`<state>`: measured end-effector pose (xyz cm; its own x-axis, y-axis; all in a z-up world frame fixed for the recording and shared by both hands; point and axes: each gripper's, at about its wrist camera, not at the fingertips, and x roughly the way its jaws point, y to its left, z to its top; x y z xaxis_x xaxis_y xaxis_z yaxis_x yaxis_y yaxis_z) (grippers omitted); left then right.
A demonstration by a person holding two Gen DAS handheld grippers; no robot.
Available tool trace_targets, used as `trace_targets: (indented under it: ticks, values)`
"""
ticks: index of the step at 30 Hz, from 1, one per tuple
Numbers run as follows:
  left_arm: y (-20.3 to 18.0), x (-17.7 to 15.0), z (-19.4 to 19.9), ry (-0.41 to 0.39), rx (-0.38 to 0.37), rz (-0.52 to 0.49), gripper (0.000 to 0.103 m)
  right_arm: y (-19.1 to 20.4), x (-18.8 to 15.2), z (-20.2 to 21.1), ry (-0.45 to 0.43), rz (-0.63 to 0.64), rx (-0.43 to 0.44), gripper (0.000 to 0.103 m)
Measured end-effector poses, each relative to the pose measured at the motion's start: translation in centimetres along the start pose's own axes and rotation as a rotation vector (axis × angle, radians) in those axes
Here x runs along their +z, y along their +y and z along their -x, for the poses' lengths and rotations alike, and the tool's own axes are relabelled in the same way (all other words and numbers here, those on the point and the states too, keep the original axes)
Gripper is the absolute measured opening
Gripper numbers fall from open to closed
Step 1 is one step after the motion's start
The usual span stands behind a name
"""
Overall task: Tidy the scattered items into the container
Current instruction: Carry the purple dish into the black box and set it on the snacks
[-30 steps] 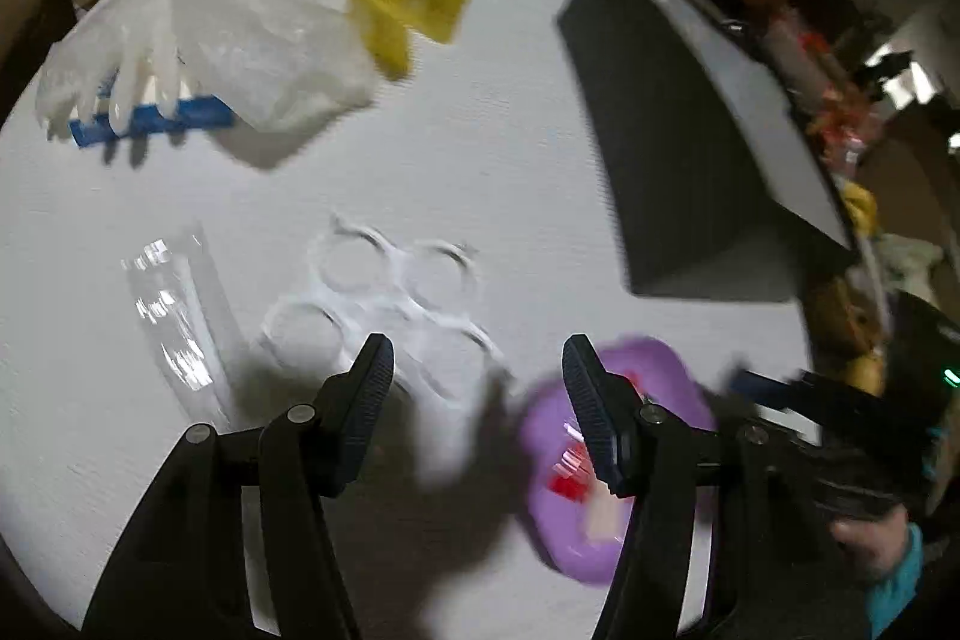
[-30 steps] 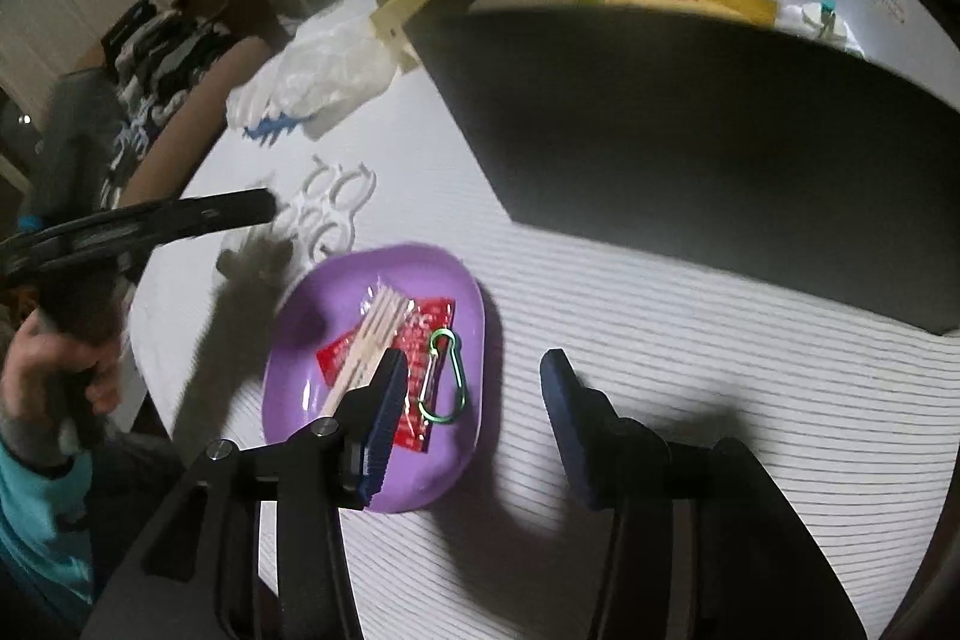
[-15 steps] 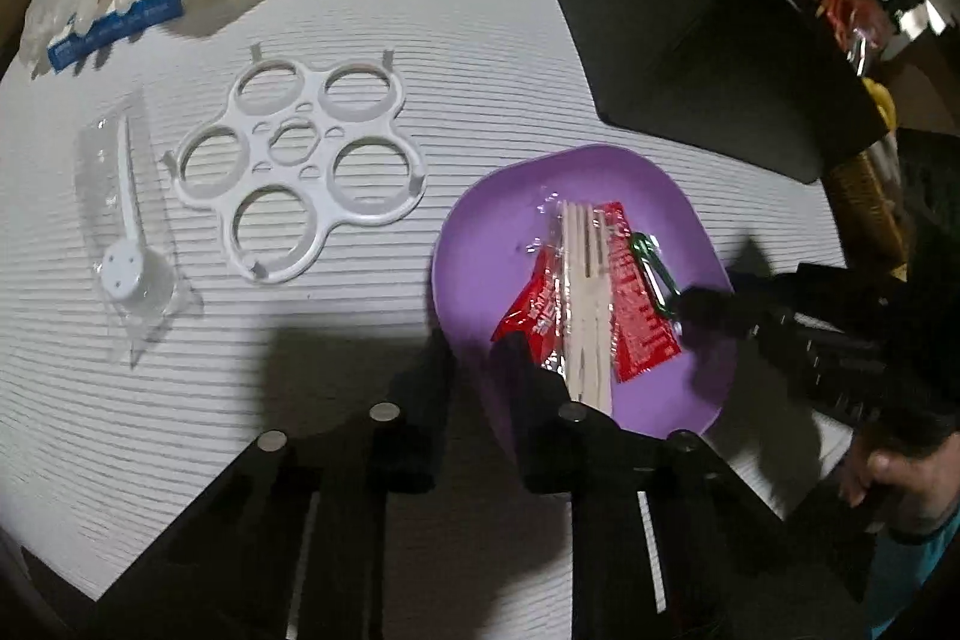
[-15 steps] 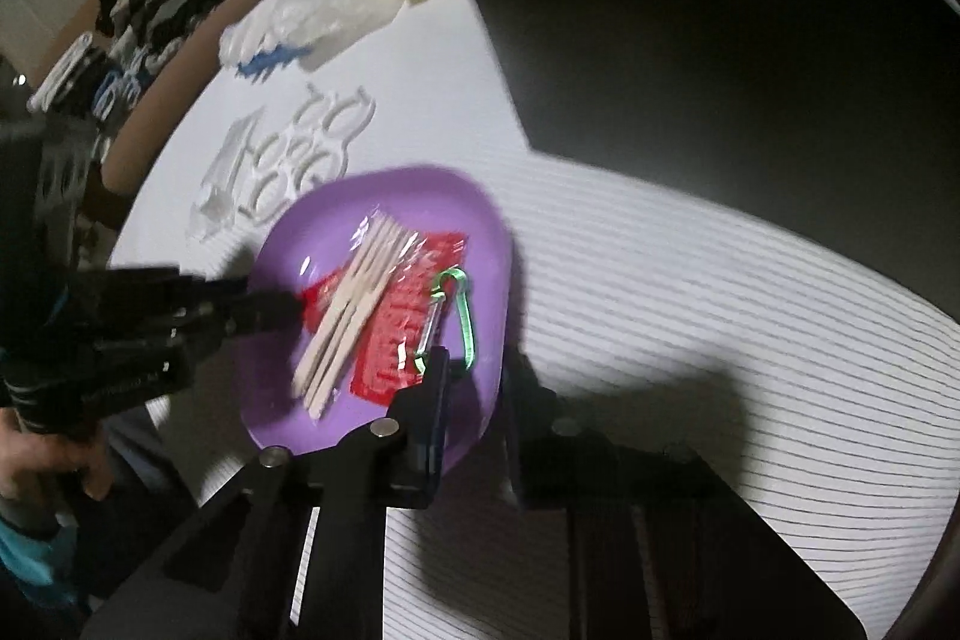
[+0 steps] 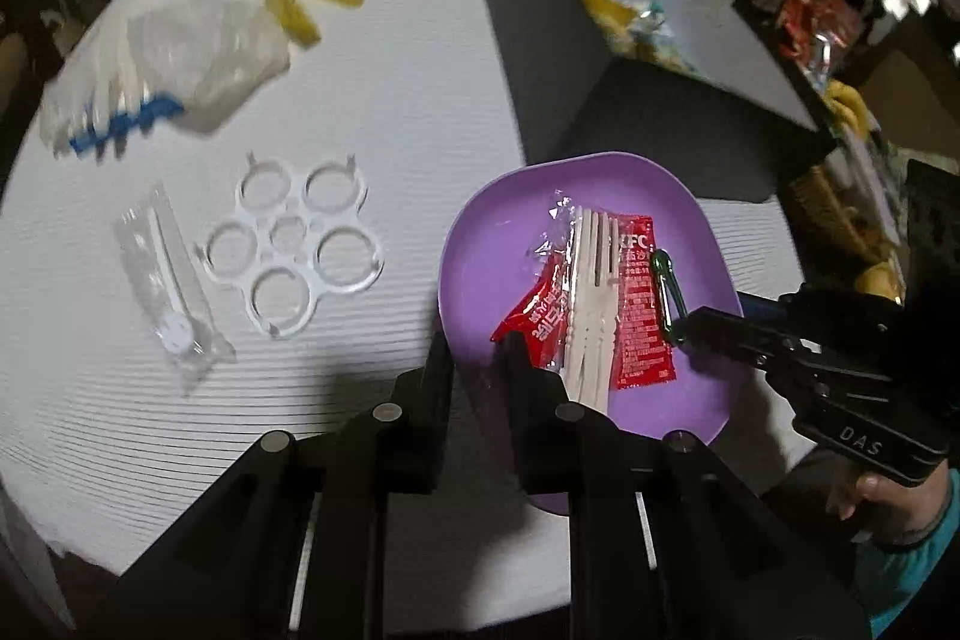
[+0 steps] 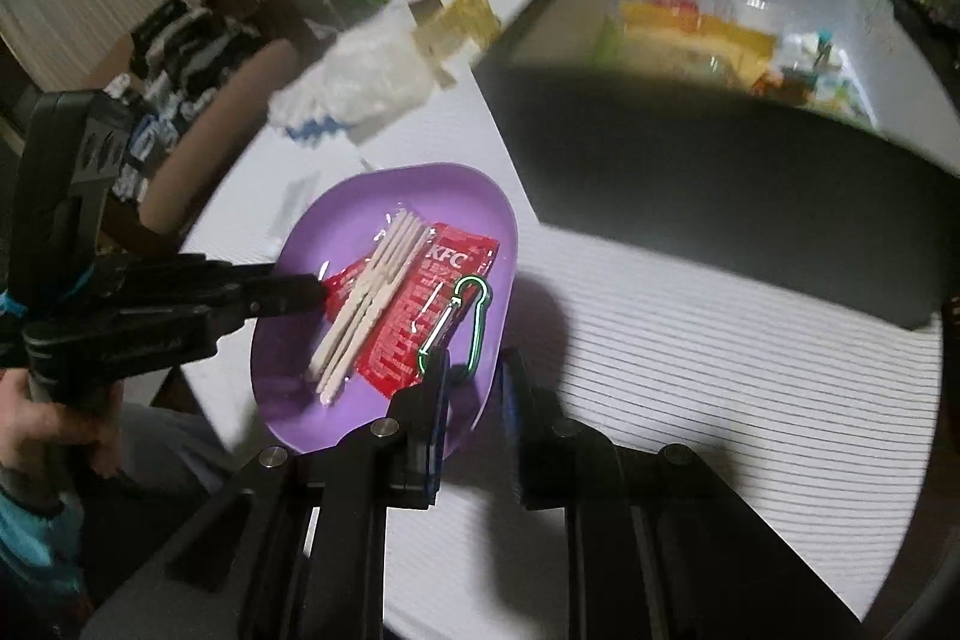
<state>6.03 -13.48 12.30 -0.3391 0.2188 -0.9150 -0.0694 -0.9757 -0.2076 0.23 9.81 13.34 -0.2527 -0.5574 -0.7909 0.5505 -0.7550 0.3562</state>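
White ring holder (image 5: 294, 256) beside plate (image 5: 480, 244)

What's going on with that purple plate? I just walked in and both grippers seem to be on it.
A person is holding the purple plate by opposite rims, one side in the left gripper, the other in the right gripper, both shut on it. On it lie red KFC sauce packets, wooden forks and a green carabiner. The black container stands just beyond, already holding some items. A white ring holder and plastic bags lie on the table.
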Motion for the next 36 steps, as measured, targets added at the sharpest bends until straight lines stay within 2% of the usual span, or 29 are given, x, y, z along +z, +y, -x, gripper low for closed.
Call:
trace_targets:
  ticks: [4,8,12,16,22,26,28,31,32,33,36]
  values:
    - [-3.5,3.0,0.7,-0.002,0.007,-0.05,0.015,0.0,1.0,2.7,-0.012,0.003,-0.001,0.016]
    - [-6.6,6.9,1.1,0.0,-0.026,-0.087,0.015,-1.8,2.6,5.5,-0.033,-0.021,-0.011,0.017]
    - [-9.4,12.0,-0.7,0.043,-0.063,-0.109,0.016,-5.4,5.2,7.8,-0.038,-0.07,-0.027,0.017]
    - [-12.1,17.6,-4.0,0.086,-0.081,-0.119,0.016,-9.3,8.6,8.3,-0.013,-0.112,-0.051,0.017]
    - [-13.6,24.3,-11.4,0.183,-0.11,-0.098,0.016,-16.5,14.6,5.8,0.082,-0.157,-0.118,0.017]
    - [-14.4,27.3,-15.7,0.211,-0.079,-0.108,0.016,-20.0,17.3,3.0,0.138,-0.163,-0.178,0.016]
    - [-15.1,28.6,-17.3,0.217,-0.063,-0.123,0.016,-21.4,18.2,1.3,0.18,-0.141,-0.236,0.016]
    - [-16.2,29.9,-19.0,0.225,-0.029,-0.161,0.016,-22.8,18.8,-0.9,0.255,-0.098,-0.315,0.016]
    - [-16.7,30.2,-19.6,0.229,-0.007,-0.18,0.019,-23.0,18.9,-1.5,0.275,-0.078,-0.342,0.012]
    - [-17.1,30.3,-20.2,0.232,0.014,-0.198,0.019,-23.0,19.1,-1.8,0.286,-0.051,-0.365,0.015]
    - [-17.7,30.4,-21.9,0.262,0.056,-0.232,0.019,-22.9,19.9,-2.8,0.334,-0.005,-0.434,0.015]
